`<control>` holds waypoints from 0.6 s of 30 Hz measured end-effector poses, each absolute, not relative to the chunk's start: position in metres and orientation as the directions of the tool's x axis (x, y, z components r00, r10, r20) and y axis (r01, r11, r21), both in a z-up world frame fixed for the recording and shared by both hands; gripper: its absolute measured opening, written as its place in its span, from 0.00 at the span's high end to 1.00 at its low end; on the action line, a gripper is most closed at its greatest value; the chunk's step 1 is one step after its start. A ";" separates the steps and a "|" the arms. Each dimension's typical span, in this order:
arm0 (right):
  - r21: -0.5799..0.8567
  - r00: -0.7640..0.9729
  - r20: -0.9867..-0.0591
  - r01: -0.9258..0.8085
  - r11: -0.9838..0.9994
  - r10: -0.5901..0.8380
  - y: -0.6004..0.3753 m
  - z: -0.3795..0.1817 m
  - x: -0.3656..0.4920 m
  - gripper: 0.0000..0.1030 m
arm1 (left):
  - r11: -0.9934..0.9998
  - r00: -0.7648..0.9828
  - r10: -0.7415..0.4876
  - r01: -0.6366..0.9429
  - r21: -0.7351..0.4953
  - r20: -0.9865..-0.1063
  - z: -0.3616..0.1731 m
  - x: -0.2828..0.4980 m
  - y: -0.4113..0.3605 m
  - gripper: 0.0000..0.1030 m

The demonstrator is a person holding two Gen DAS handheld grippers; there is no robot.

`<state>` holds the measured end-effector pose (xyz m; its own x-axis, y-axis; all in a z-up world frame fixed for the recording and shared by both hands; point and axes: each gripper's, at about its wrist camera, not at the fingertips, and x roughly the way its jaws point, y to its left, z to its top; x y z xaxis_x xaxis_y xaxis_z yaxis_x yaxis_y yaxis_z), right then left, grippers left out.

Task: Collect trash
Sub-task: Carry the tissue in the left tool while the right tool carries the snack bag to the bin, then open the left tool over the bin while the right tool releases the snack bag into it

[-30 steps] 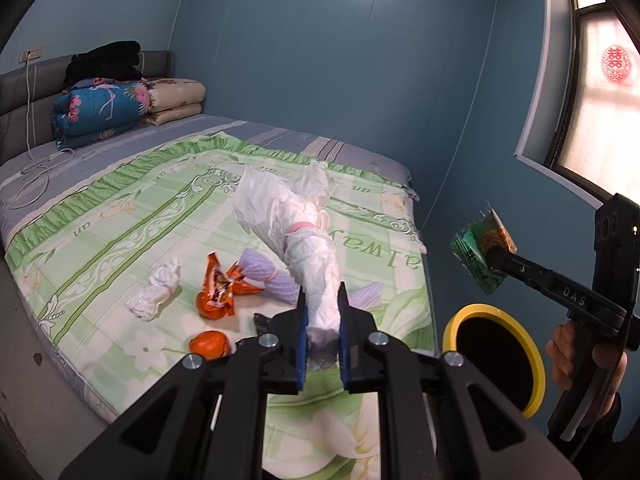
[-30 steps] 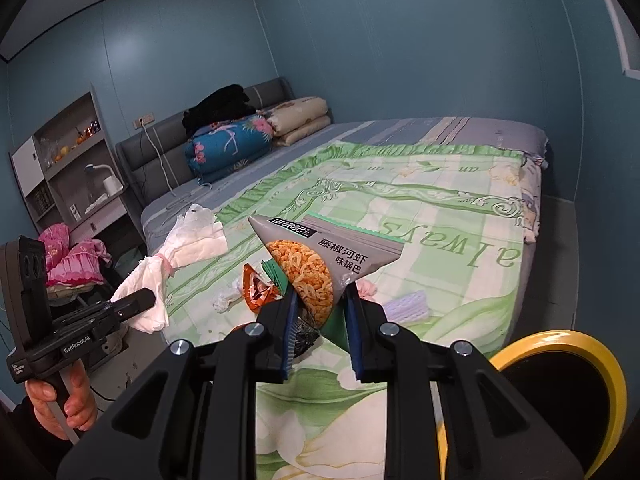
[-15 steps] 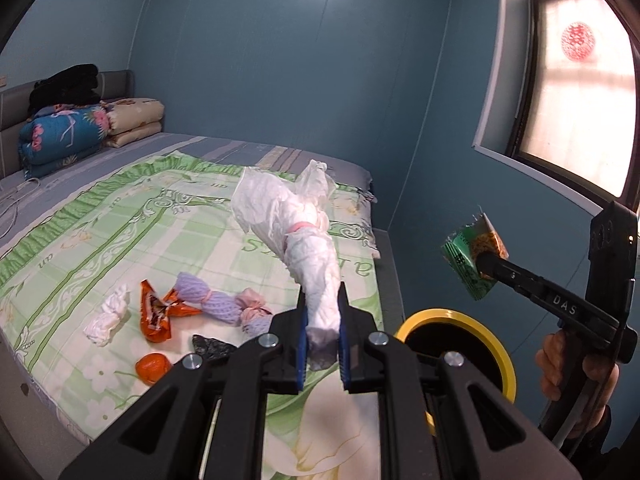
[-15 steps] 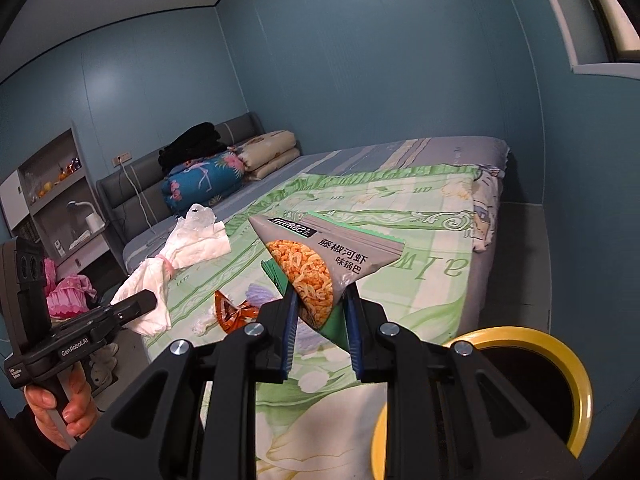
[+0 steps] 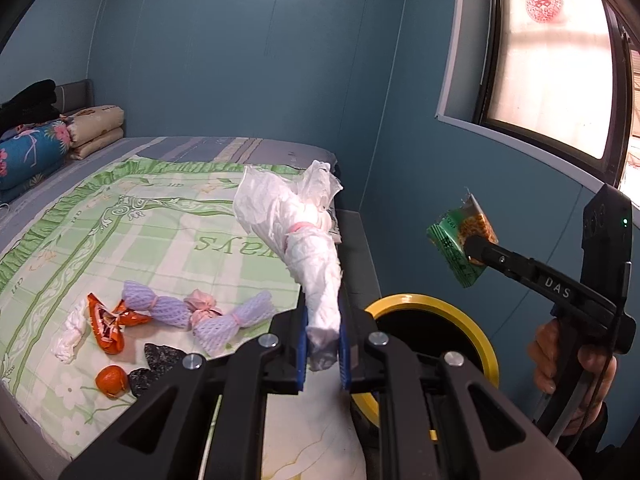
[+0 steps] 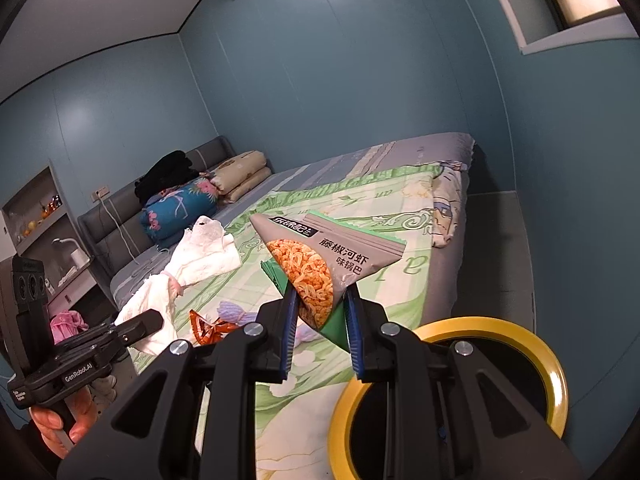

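Observation:
My left gripper point(image 5: 323, 336) is shut on a white plastic bag point(image 5: 304, 236) tied with a pink band, held over the bed's edge beside the yellow-rimmed bin point(image 5: 434, 312). It also shows in the right wrist view point(image 6: 188, 268). My right gripper point(image 6: 320, 320) is shut on a snack packet point(image 6: 320, 264), grey and green with orange print, held above and left of the bin point(image 6: 552, 364). The packet also shows in the left wrist view point(image 5: 464, 244). On the bed lie purple foam nets point(image 5: 168, 312), an orange wrapper point(image 5: 106, 320), a white tissue point(image 5: 70, 336), an orange fruit point(image 5: 110, 378) and dark scraps point(image 5: 160, 356).
The bed point(image 5: 140, 224) with a green patterned sheet fills the left. Folded quilts point(image 5: 36, 148) lie at its head. The blue wall and a window point(image 5: 552, 60) stand to the right. A shelf unit point(image 6: 36, 216) stands beside the bed's head.
Both grippers have swung right toward the bin with their loads still held. The bin's opening has come closer and lies just below and right of each gripper.

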<state>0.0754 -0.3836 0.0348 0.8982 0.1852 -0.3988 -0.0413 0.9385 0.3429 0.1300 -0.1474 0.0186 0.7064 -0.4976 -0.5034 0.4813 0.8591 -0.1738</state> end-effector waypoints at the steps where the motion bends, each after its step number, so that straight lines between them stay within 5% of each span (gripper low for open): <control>1: 0.344 0.901 -0.396 -0.032 0.938 0.176 -0.386 0.035 0.074 0.79 | 0.857 0.702 -0.500 0.484 -0.175 -0.506 0.017 0.132 -0.150 0.89; 18: 0.342 0.899 -0.438 0.141 0.929 0.025 -0.416 0.010 0.069 0.77 | 0.813 0.615 -0.549 0.550 -0.191 -0.566 -0.013 0.141 -0.207 0.89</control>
